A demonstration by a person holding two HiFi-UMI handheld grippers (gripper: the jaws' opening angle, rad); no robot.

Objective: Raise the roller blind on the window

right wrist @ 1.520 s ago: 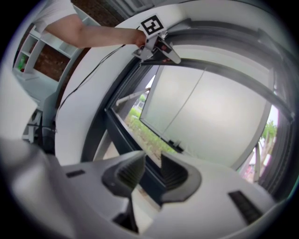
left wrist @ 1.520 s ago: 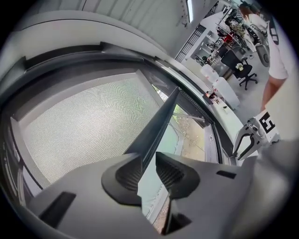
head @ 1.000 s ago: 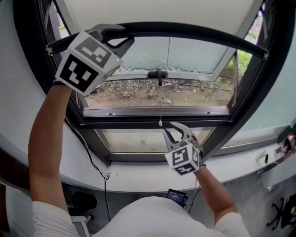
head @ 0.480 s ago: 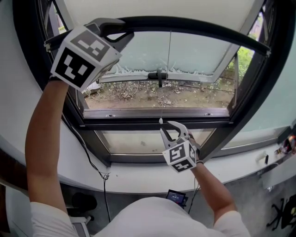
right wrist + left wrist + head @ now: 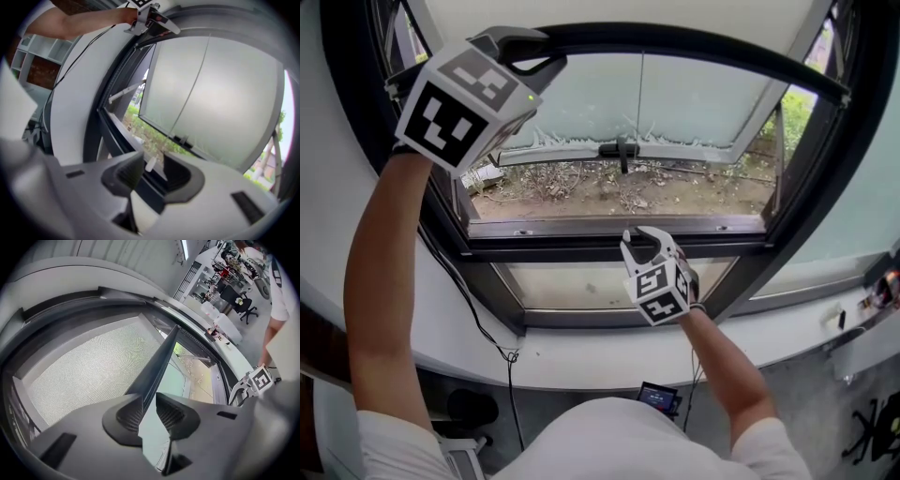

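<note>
Two hand-held grippers work at a dark-framed window [image 5: 609, 246]; the roller blind [image 5: 619, 14] sits high across it, its pale mesh fabric ending in a dark bottom bar [image 5: 703, 49] that crosses the top of the head view. The left gripper [image 5: 525, 54] is raised at the upper left on an outstretched arm; in the left gripper view its ribbed pads [image 5: 130, 414] pinch the near end of that bar, which runs away from between them along the fabric's lower edge. The right gripper [image 5: 642, 236] sits lower, in front of the window's horizontal rail; its jaws have just been opening and stand spread; the small white pull [image 5: 150, 164] of the thin cord [image 5: 640, 103] hangs between them, and neither pad presses on it. Beyond the glass lies ground strewn with dry leaves [image 5: 609, 192]; a white sill [image 5: 581, 361] runs below the window.
</note>
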